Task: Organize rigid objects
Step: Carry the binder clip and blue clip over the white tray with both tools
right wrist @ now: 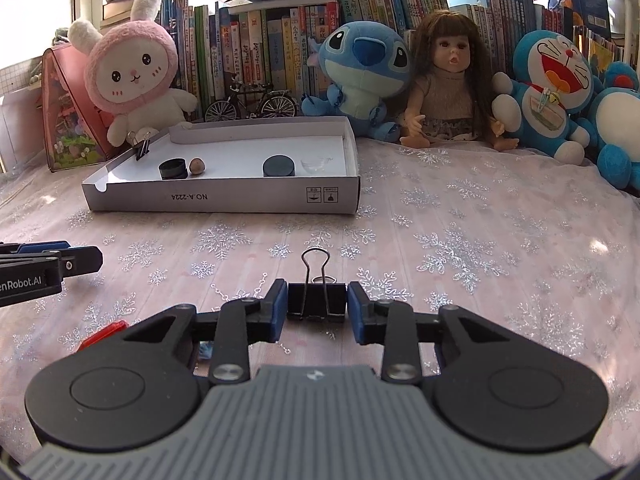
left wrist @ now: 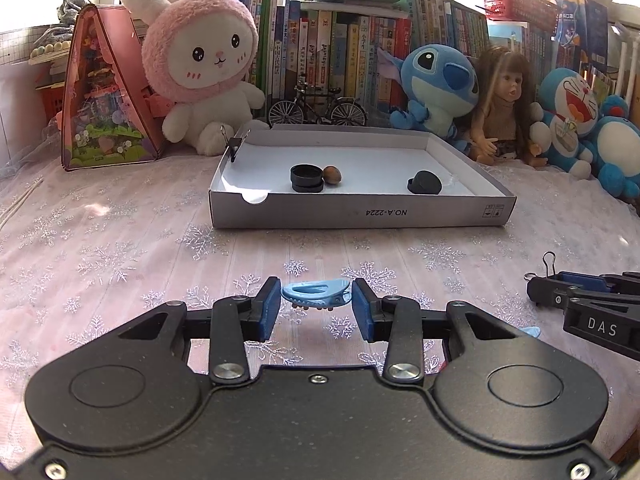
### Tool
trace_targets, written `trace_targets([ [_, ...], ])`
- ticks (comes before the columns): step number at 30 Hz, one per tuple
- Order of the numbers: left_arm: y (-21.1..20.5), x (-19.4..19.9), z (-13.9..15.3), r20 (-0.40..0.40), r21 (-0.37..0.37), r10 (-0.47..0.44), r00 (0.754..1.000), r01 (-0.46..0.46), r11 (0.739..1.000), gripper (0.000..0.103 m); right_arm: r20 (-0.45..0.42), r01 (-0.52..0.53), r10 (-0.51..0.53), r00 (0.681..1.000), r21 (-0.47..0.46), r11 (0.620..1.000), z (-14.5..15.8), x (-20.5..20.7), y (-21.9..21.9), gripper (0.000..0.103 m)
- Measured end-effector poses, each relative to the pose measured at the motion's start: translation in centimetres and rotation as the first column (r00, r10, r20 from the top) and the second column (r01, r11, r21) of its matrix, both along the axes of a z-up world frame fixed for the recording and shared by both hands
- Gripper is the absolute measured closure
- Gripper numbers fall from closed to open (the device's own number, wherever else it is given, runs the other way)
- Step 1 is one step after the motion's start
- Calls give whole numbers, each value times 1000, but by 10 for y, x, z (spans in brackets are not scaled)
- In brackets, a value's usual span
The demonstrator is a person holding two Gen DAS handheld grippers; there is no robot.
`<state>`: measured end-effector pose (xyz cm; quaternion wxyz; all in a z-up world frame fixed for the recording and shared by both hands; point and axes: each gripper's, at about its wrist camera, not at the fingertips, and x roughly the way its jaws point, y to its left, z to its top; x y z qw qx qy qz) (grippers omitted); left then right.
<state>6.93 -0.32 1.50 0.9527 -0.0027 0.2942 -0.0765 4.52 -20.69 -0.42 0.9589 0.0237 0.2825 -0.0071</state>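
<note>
Your left gripper (left wrist: 316,307) is low over the pink snowflake-print tablecloth (left wrist: 120,256), its blue-padded fingers (left wrist: 269,308) spread either side of a light blue plastic hair clip (left wrist: 315,295). The clip lies flat on the cloth between the pads; the left pad looks to be touching its end and the right pad sits just beside the other end, but I cannot tell whether there is any real squeeze on it.

Your right gripper (right wrist: 317,307) is likewise down at the cloth, its fingers (right wrist: 277,312) bracketing a black metal binder clip (right wrist: 316,302) with its wire handles (right wrist: 315,264) pointing toward 12 o'clock. The pads stand just beside the clip's two ends with thin gaps, so the jaws are parted about a clip-width and not gripping.

At 12 o'clock from the left gripper, well apart, sits the shallow grey cardboard box lid (left wrist: 360,214) printed "NO.A-2224". Inside it you have a black round open tin (left wrist: 306,178) touching a brown nut (left wrist: 332,175), and toward 3 o'clock of them a black round lid (left wrist: 425,183). A second black binder clip (left wrist: 234,145) is clamped on the box's wall at 10 o'clock. In the right wrist view a small clear plastic piece (right wrist: 317,165) lies just beside the black lid.

A red plastic item (right wrist: 105,332) lies on the cloth at 9 o'clock of the right gripper.
</note>
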Motion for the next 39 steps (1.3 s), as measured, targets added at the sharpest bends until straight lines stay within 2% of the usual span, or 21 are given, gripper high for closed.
trace_targets([
  [6,1,15,9,10,-12,6,1000,-6,1000,66,2,-7,7,1000,2,1000,2,8,-1,66],
  [13,3,28,17,26,-15,17,1000,-17,1000,66,44,7,-8,999,17,1000,16,16,-9,66],
  [24,14,56,35,32,-77,46,998,-43,996,66,81,5,-10,997,58,998,36,40,-20,66],
  [33,21,89,44,6,-101,55,998,-54,993,66,46,-21,16,999,94,995,50,74,-25,66],
  [39,25,127,46,-49,-107,52,997,-57,993,66,-12,-21,23,1000,142,990,61,108,-32,66],
])
